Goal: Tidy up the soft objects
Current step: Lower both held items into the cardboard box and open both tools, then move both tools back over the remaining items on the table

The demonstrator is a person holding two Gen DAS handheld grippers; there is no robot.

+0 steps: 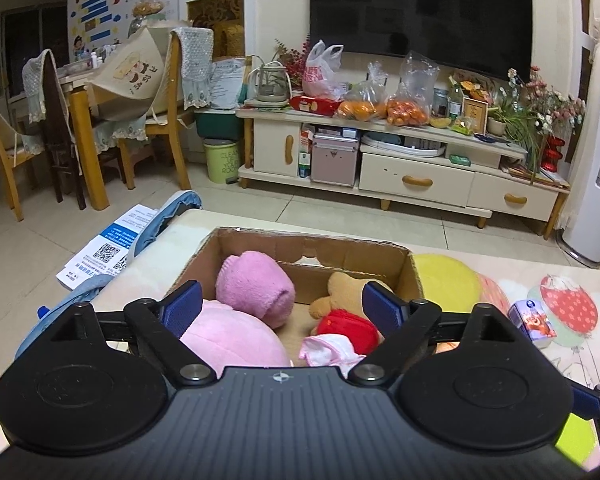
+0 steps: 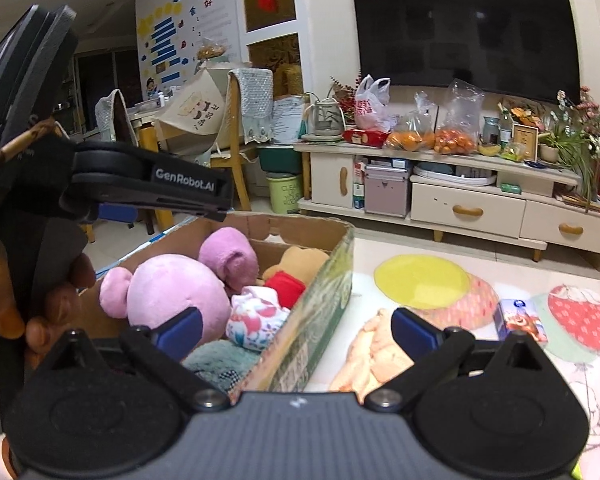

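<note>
The cardboard box of plush toys lies directly ahead of the left hand-held gripper, spread empty, nearer than the right hand-held gripper, also spread empty.

**Both grippers open, nothing held**

My left gripper sits low-centre in its own view, blue pads spread wide, nothing between them. My right gripper likewise gapes, low-centre. In the right view, my left hand wraps the other tool's handle at the left edge.
</note>
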